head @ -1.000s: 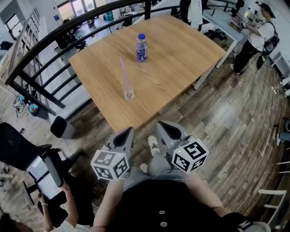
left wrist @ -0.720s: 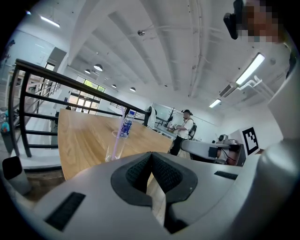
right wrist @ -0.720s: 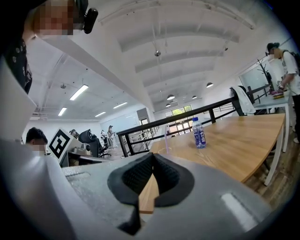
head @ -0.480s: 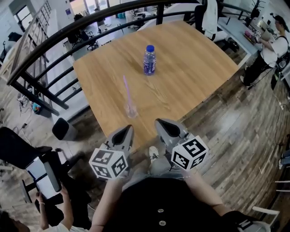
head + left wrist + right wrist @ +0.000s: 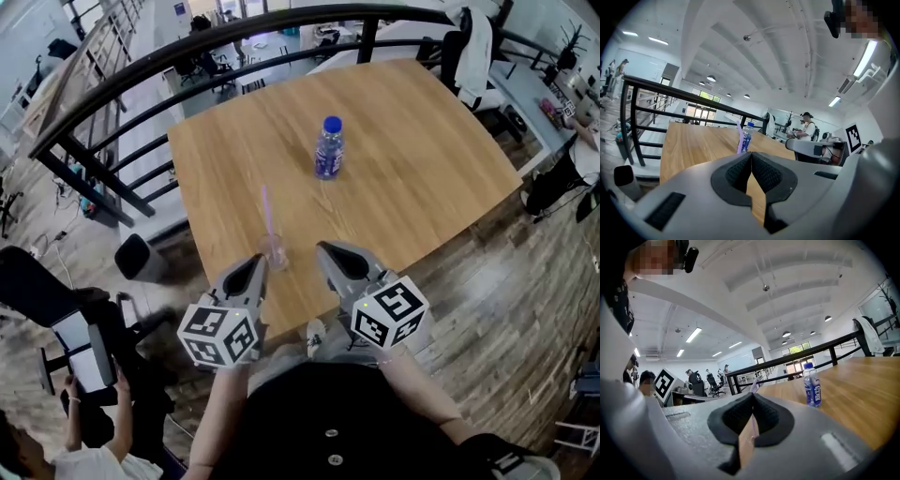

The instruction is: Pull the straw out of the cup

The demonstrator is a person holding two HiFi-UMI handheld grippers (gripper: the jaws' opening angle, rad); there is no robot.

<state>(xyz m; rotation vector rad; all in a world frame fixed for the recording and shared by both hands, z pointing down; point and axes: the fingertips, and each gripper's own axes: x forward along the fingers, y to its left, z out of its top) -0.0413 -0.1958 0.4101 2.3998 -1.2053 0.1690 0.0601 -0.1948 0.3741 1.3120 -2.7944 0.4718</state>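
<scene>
While in cup (image 5: pixel 274 253), straw (image 5: pixel 268 211) seemingly upright

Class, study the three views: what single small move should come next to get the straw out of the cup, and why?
Probably open the jaws of the right gripper. It and the left gripper are both shut and empty, flanking the cup near the edge of the table, while the straw stands untouched in it. Shut jaws cannot pinch it.

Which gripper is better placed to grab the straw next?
Left, narrowly: in the head view the left gripper sits right beside the cup, the straw tilts toward its side, and the right gripper is farther off. Both are shut, so it must open first.
</scene>
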